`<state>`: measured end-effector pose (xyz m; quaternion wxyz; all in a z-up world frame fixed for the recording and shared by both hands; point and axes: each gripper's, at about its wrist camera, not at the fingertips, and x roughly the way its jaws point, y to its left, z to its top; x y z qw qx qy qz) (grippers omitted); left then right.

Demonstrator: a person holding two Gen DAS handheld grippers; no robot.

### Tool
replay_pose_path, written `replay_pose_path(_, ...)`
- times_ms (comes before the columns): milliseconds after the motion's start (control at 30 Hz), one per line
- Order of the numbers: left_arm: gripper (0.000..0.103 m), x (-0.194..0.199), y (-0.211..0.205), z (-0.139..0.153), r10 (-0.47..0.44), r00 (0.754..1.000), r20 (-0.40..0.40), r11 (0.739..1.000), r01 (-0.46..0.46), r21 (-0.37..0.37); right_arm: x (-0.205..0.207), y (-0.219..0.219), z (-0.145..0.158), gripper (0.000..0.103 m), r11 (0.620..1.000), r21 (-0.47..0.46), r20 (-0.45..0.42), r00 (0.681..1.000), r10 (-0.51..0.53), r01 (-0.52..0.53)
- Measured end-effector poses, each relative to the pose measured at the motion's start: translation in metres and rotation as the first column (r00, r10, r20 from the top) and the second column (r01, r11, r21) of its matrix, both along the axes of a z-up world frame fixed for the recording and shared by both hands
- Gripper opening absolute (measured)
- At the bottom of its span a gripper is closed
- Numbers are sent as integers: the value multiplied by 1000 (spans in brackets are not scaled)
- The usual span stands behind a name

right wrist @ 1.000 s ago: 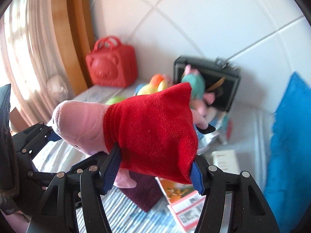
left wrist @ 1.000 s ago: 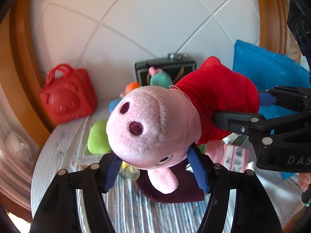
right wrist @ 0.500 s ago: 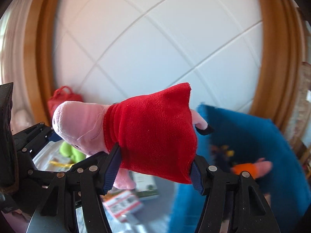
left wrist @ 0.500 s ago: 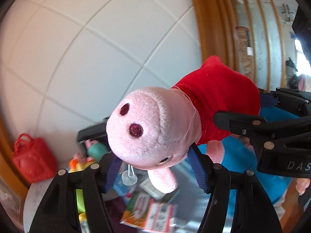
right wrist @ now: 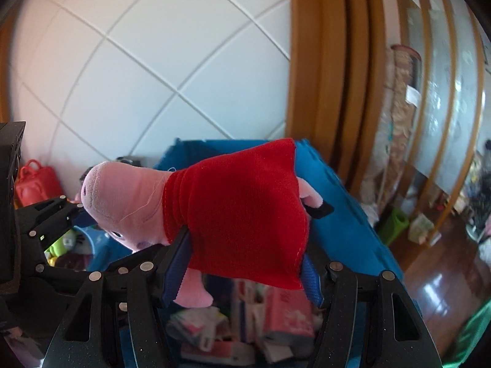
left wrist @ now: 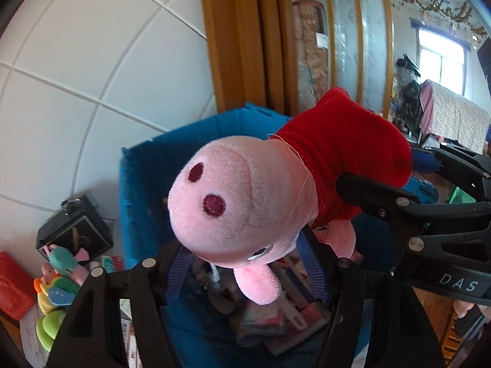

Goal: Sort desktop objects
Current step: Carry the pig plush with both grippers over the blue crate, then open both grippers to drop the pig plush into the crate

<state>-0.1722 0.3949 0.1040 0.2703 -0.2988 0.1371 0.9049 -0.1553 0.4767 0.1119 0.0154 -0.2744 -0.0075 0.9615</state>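
Room: white tiled wall (left wrist: 92, 76), wooden door frame (right wrist: 322, 76), wood floor (right wrist: 445, 276) right of the right gripper (right wrist: 245, 257). Beyond both sets of fingers, an open blue bin (left wrist: 147, 190) holds boxes and packets (blurred). Pig plush (left wrist: 245, 190) hangs above it: left gripper (left wrist: 242, 273) pinches the head, the right pinches the red dress. Black case (left wrist: 73, 230) lies left of the left fingers.

The table (left wrist: 29, 328) only shows as a pale sliver at the lower left. Sitting on it: a red plastic bear-face case (left wrist: 12, 288), a black box with a metal clasp (left wrist: 75, 230) against the tiled wall, some small colourful plush toys (left wrist: 58, 282), a lime-green soft toy (left wrist: 49, 325), plus a big blue fabric bin (left wrist: 144, 190), apparently on it too.
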Motion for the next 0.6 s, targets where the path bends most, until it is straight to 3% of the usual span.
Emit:
replay_pose_path(167,71,-5,47,-18,-19,996,82,998,24,-52,7,38,-18,63,997,-10,55,996,-73,73)
replay_pose_path(333,71,-2,47,-24,-3,997,82,996,10,-86,0,66,-19,64,986,27,70,984,-166,165)
replay_pose_path(433,72,-5,39,-24,7,997,82,996,0,-89,-1,65,-20,79,978,68,71,977,-200,195)
replay_pose_path(600,72,-4,7,-15,44,997,61,997,-40,-69,-4,50,-22,95,972,123,66,975,-210,201)
